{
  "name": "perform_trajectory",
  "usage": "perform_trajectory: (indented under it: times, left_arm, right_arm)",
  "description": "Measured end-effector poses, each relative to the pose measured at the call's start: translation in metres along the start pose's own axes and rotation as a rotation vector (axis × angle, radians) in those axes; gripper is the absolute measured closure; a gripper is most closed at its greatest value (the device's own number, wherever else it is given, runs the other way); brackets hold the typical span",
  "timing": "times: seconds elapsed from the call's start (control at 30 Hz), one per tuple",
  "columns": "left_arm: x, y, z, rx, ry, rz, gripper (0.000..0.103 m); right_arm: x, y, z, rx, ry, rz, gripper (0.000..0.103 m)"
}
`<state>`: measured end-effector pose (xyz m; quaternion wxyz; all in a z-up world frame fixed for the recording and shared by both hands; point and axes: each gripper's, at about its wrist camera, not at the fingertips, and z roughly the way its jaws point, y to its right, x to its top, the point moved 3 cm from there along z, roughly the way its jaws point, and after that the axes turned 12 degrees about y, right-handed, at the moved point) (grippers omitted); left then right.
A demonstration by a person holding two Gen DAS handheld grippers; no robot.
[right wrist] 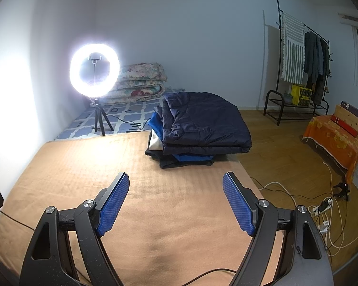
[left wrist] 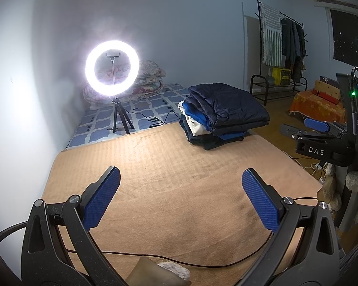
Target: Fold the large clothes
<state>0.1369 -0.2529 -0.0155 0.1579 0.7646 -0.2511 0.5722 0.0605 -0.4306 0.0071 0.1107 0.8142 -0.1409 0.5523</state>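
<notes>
A stack of folded clothes (left wrist: pixel 217 116) (right wrist: pixel 200 131), topped by a dark navy padded jacket over blue, white and black garments, rests at the far right corner of a tan blanket (left wrist: pixel 167 178) (right wrist: pixel 140 190). My left gripper (left wrist: pixel 180 176) hovers open above the near part of the blanket, with nothing between its blue pads. My right gripper (right wrist: pixel 175 181) is also open and empty over the blanket, short of the stack. In the left wrist view the right gripper (left wrist: pixel 315 128) shows at the right edge, beyond the blanket's side.
A lit ring light on a small tripod (left wrist: pixel 112 69) (right wrist: pixel 94 71) stands on a blue patterned mat (left wrist: pixel 140 112) behind the blanket, with folded floral quilts (right wrist: pixel 136 83) at the wall. A clothes rack (right wrist: pixel 298 71), an orange-draped bench (right wrist: pixel 334 133) and floor cables (right wrist: pixel 322 209) lie to the right.
</notes>
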Motion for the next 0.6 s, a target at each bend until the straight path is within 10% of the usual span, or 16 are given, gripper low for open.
perform_trajectory:
  times: [0.6]
  left_arm:
    - [0.003,0.006,-0.012,0.014,0.053,0.041,0.000]
  right_arm:
    - [-0.004,0.000,0.001,-0.002,-0.003,0.000,0.022]
